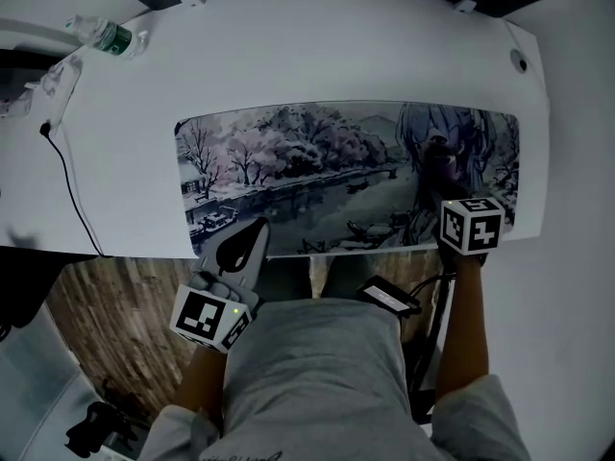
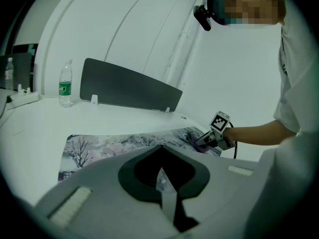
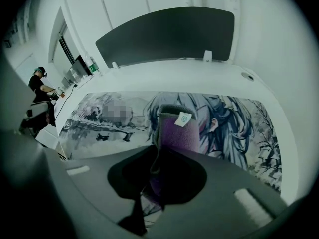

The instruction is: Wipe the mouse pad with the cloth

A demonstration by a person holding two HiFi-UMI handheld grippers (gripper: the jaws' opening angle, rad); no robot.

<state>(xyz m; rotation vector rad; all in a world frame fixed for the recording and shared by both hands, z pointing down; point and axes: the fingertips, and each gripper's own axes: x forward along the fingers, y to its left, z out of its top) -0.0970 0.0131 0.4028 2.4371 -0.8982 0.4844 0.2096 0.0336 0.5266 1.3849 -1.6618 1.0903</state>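
While the cloth (image 3: 180, 132) is pinched between my right jaws, its purple fold with a small white tag stands up in front of them. Its lower edge is down on the mouse pad (image 1: 288, 161). My right gripper (image 1: 444, 192) is therefore clamped on the cloth over the right part of the pad, on the drawn figure with long hair and near the pad's front edge.

The pad is long, lies flat across the white desk (image 1: 336, 56), and takes up most of the desk's width. I see no wet streak, dust line or smear on it, so nothing marks which part has been wiped. Judging from where the cloth sits, the wiping is under way at the right end. The wide stretch of trees and river to the left, well apart from the cloth, is probably yet to be covered.

My left gripper (image 1: 252, 236) has its jaws together with nothing between them. Its tip rests at the pad's front edge toward the left, where it may be steadying the pad.

Farther out, a water bottle (image 1: 104, 36) lies at the far left of the desk, a black cable (image 1: 69, 176) trails down the left side, and a dark panel (image 3: 167, 34) stands along the back edge.
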